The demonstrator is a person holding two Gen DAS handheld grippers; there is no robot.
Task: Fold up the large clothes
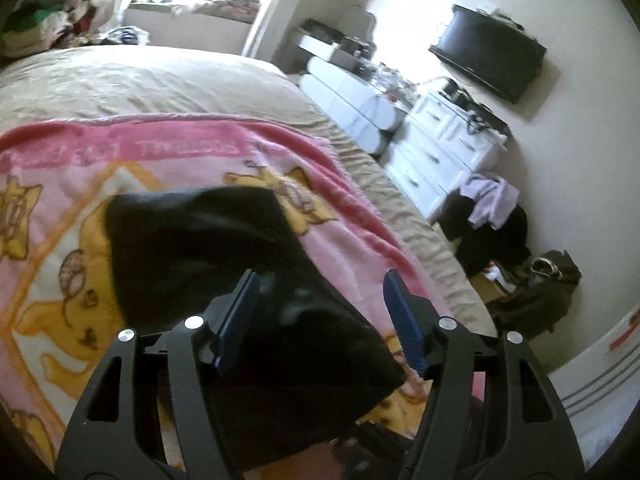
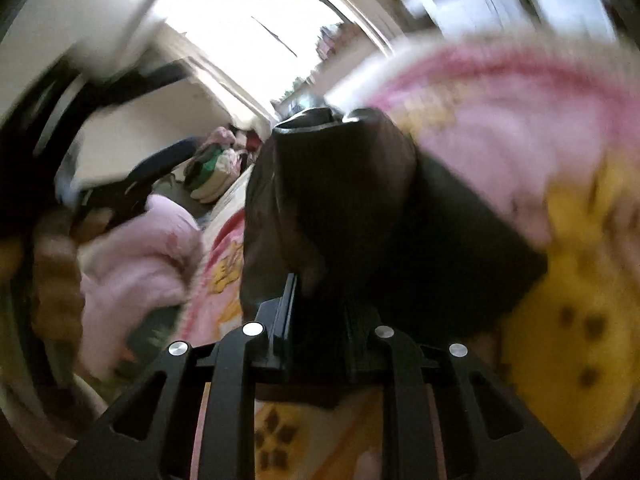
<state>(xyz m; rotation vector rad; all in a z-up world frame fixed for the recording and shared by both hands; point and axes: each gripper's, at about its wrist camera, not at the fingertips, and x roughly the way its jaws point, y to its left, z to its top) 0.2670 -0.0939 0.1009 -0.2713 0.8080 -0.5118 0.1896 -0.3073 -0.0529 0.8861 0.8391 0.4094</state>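
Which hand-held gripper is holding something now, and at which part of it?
The right hand-held gripper pinches the black folded garment at its near edge. The left hand-held gripper stands open above it, holding nothing.

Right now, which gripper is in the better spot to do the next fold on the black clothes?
Probably the right gripper: it looks clamped on the black garment, so it can carry that edge over. The left gripper is open above the garment on the pink blanket, gripping nothing.

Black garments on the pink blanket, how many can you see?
1. A black garment lies folded on the pink blanket, under the open left tool; the right tool grips that same cloth. Others may be hidden.
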